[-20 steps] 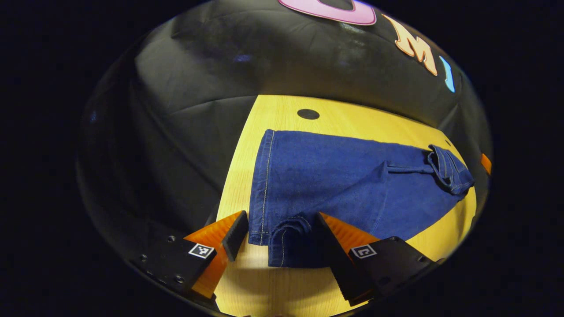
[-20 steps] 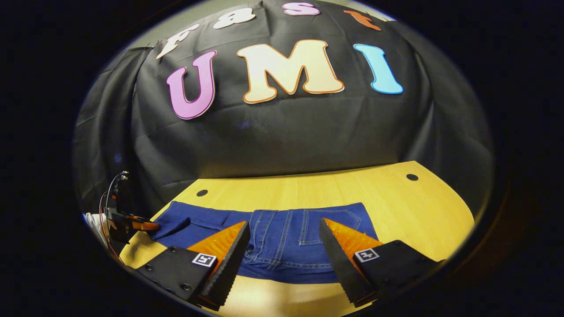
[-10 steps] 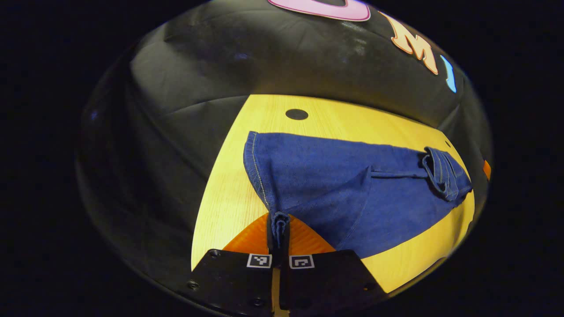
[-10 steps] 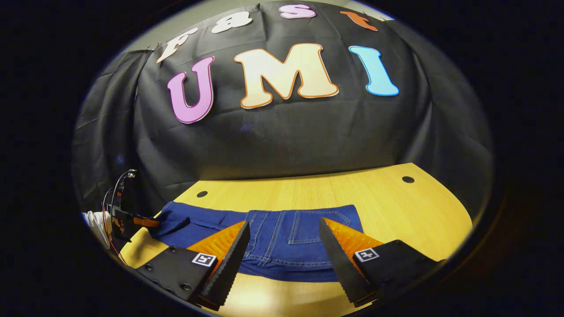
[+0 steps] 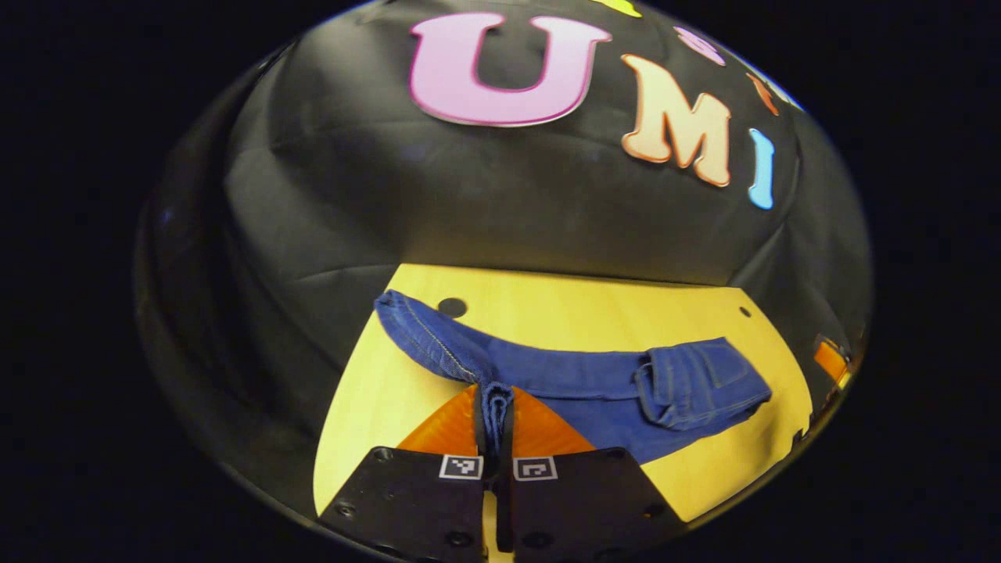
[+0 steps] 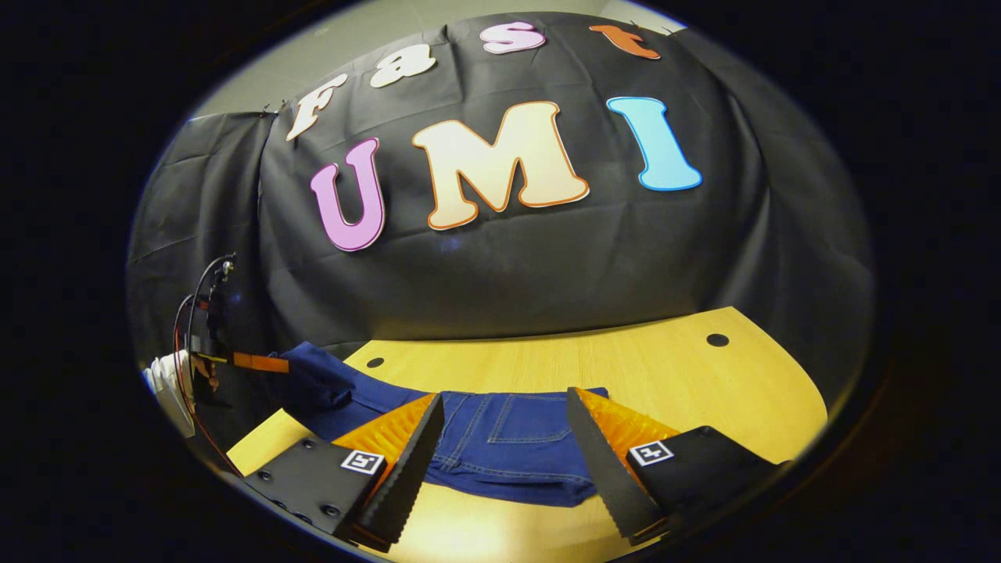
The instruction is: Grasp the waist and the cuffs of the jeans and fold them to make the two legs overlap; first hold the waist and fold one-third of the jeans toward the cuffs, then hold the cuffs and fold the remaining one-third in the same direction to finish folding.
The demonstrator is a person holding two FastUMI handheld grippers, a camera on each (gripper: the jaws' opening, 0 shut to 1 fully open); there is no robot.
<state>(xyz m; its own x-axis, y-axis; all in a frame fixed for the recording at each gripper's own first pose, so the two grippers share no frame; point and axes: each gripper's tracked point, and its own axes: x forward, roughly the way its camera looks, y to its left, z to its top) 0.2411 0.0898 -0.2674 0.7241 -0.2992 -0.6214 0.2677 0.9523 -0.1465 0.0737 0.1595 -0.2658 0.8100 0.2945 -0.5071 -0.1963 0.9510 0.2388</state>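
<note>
Pale wooden table [image 6: 665, 375] with round holes [image 6: 717, 340], against a creased black cloth wall [image 6: 508, 266].

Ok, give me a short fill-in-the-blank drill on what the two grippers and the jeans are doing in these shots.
1. The left gripper is ____ on the cuff end of the jeans.
2. The right gripper has its fingers ____, with the waist end lying between them.
3. The jeans lie on a ____ wooden table.

Missing words: shut; open; yellow
</note>
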